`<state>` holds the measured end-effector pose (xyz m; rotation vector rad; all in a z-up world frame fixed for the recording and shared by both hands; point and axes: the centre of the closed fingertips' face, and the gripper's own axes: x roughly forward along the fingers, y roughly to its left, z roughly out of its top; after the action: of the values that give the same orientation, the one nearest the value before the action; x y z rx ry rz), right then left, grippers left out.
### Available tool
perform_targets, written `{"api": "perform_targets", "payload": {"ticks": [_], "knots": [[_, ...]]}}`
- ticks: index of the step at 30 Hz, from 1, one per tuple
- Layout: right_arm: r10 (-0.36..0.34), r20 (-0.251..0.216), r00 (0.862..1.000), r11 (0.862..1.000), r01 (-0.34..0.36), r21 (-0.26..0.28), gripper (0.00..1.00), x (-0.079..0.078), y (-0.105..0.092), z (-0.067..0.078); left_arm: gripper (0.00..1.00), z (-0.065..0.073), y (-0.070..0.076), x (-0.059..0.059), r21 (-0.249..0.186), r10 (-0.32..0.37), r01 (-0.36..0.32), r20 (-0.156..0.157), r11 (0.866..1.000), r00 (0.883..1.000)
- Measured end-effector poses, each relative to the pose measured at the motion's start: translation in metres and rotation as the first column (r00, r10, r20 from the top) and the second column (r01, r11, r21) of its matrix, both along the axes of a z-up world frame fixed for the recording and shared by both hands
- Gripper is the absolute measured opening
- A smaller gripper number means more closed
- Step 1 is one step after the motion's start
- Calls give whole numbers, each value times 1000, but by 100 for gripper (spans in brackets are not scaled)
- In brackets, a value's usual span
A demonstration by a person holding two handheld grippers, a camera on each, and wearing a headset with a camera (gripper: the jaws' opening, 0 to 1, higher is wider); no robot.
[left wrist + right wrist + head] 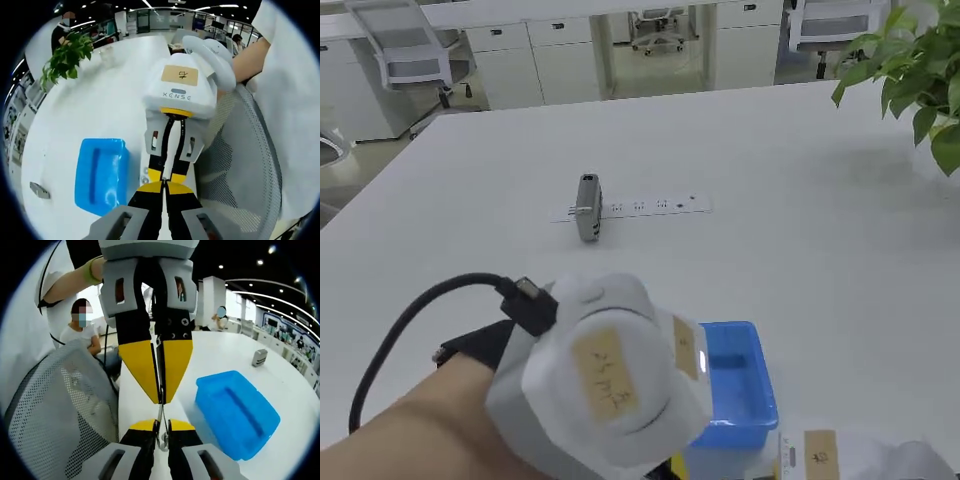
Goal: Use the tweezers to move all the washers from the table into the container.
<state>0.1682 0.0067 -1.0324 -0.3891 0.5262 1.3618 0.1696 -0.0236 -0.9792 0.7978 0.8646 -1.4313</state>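
Thin metal tweezers (160, 412) run between two sets of yellow-tipped jaws that meet nose to nose. My right gripper (160, 434) is shut on their lower end. My left gripper (160, 390) comes down from the top of the right gripper view and is shut on the upper part. In the left gripper view my left gripper (164, 189) touches tips with the right gripper (168, 172) above the table's front edge. The blue container (740, 385) stands just beyond them, also seen as the blue container (100, 175) and the blue container (235, 412). In the head view, the left gripper's white body (605, 375) hides the jaws.
A white power strip (640, 207) with a grey adapter (588, 205) lies mid-table. A leafy plant (920, 70) stands at the far right. A mesh chair (245, 165) sits under the front edge. Office chairs and cabinets stand behind the table.
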Motion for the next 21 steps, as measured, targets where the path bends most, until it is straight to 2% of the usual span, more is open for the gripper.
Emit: {"api": "perform_targets", "payload": {"ticks": [4, 5, 6, 8, 9, 10, 11, 12, 13, 14, 15, 17, 19, 20, 21], "knots": [[12, -18, 1000, 1000, -12, -17, 4, 0, -3, 0, 0, -1, -6, -2, -36, 15, -16, -23, 999, 1000], [37, 3, 999, 999, -37, -31, 3, 0, -5, -1, 0, -1, -7, -1, -48, 23, -25, -28, 999, 999], [34, 10, 999, 999, -34, -37, 2, 1, -5, -1, 0, -2, -9, 1, -63, 37, -38, -18, 997, 999], [16, -32, 999, 1000, -17, -26, 2, 3, -7, -2, 0, -1, -13, 2, -106, 80, -82, -24, 991, 997], [9, -35, 999, 1000, -10, -17, 2, 4, -8, -2, 0, 1, -13, 5, -137, 107, -107, -8, 985, 994], [-2, -39, 999, 1000, 1, -8, 2, 5, -8, -2, 0, 2, -13, 7, -151, 116, -114, 1, 982, 993], [-24, -76, 997, 1000, 25, 13, 1, 5, -9, -1, 0, 5, -12, 8, -198, 155, -151, 6, 969, 988], [-31, -88, 996, 999, 33, 22, 1, 6, -9, -1, 0, 8, -11, 9, -225, 188, -183, -3, 957, 982], [-47, -92, 995, 998, 50, 28, 1, 9, -11, -1, 0, 11, -7, 10, -265, 239, -235, -18, 935, 971], [-57, -109, 992, 997, 61, 36, 1, 10, -11, -1, 0, 14, -4, 12, -296, 272, -267, -25, 917, 962], [-69, -136, 988, 996, 76, 47, 1, 10, -12, -1, 4, 17, -1, 14, -330, 312, -305, -35, 893, 950], [-91, -161, 983, 993, 103, 65, 1, 14, -14, -1, 10, 23, 12, 16, -408, 424, -426, -99, 808, 900], [-108, -196, 975, 988, 127, 83, 1, 15, -15, 0, 17, 25, 23, 17, -443, 491, -490, -120, 751, 863], [-117, -206, 972, 986, 138, 88, 1, 17, -16, 0, 19, 25, 30, 16, -462, 535, -534, -143, 708, 833], [-128, -221, 967, 984, 151, 94, 1, 18, -17, 1, 21, 24, 36, 14, -468, 557, -560, -162, 683, 814]]}}
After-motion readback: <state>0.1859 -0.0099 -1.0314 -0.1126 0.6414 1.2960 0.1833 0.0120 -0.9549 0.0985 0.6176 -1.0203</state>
